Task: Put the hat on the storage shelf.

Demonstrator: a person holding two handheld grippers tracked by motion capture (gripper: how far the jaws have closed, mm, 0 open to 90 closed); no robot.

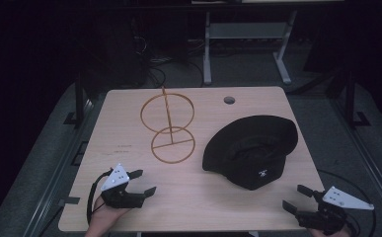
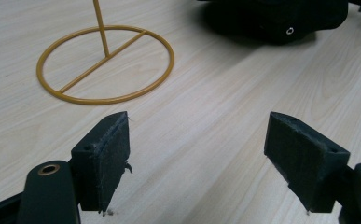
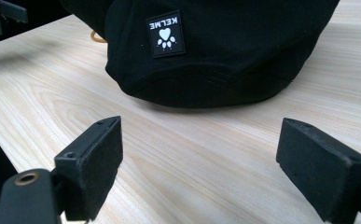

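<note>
A black bucket hat (image 1: 251, 148) lies upside down on the right half of the wooden table (image 1: 193, 197); its white paw logo patch (image 3: 166, 33) faces the front. A yellow wire hat stand (image 1: 169, 126) with a round base (image 2: 106, 63) and an upper ring stands left of the hat. My left gripper (image 1: 143, 182) rests open near the front left edge, pointing toward the stand's base. My right gripper (image 1: 297, 196) is open at the front right corner, just short of the hat (image 3: 206, 51). Both hold nothing.
A round cable hole (image 1: 229, 100) sits near the table's far edge. Behind the table stand a white desk frame (image 1: 245, 44) and loose cables on the floor. Bare tabletop lies between the two grippers.
</note>
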